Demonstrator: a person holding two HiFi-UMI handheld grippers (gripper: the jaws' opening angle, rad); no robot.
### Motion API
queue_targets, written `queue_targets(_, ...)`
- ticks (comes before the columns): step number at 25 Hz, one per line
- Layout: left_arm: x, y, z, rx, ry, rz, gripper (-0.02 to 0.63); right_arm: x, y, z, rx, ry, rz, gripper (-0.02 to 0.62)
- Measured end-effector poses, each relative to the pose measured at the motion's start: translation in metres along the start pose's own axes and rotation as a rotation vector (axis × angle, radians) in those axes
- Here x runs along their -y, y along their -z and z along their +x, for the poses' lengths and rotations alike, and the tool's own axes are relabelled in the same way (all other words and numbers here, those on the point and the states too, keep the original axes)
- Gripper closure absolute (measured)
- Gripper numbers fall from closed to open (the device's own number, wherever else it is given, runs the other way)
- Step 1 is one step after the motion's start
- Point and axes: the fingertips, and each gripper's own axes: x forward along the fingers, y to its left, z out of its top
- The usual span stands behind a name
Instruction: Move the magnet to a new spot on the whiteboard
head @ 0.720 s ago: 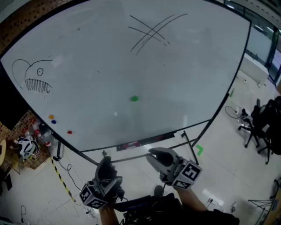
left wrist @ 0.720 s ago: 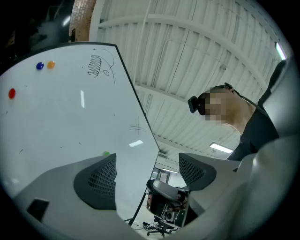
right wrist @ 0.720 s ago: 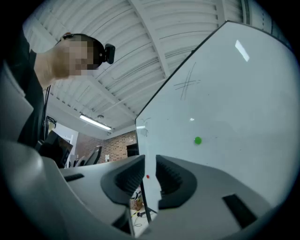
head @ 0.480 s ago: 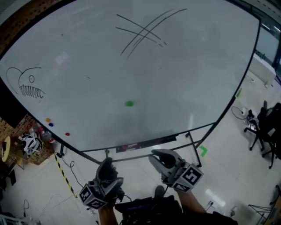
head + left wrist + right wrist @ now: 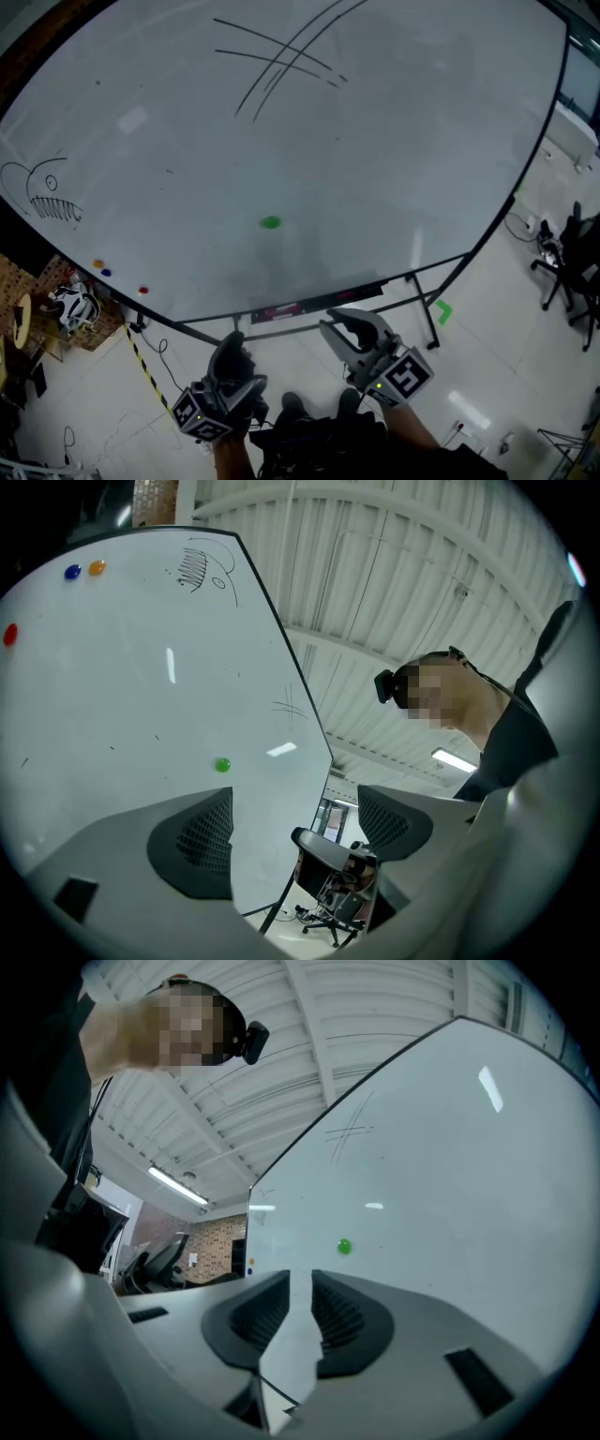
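The whiteboard (image 5: 403,141) has grown in my head view, so I'm closing in. My left gripper (image 5: 230,347), jaws wide apart and empty, and right gripper (image 5: 342,328), jaws nearly together on nothing, hang below its bottom edge, with the green magnet (image 5: 270,222) low-centre, untouched. Nothing legible: a fish sketch (image 5: 42,192) at the left edge, crossed lines (image 5: 281,56) near the top.

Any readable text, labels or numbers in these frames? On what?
None readable.
Whiteboard: no words, only crossed lines and a fish sketch.
Strip on its lower edge: print too blurred.
Left cube, right cube: square marker patterns, no letters.
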Motion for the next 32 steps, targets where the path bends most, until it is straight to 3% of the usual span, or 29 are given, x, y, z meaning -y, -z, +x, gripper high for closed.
queue_targets(7,-0.033,-0.036,-0.006,0.048,0.083,-0.014,0.192,0.01,-0.005,0.038,-0.057,0.127,-0.152,0.498)
queue_targets(16,-0.069,-0.084,-0.032,0.134,0.153,0.0,0.19,0.026,-0.019,0.115,-0.184,0.335,-0.496,0.485)
queue_targets(25,-0.084,-0.092,-0.053,0.16,0.145,-0.081,0.19,0.063,-0.023,0.153,-0.27,0.505,-0.654,0.445)
queue_targets(32,-0.091,-0.098,-0.057,0.167,0.113,-0.017,0.19,0.073,-0.016,0.164,-0.301,0.598,-0.777,0.43)
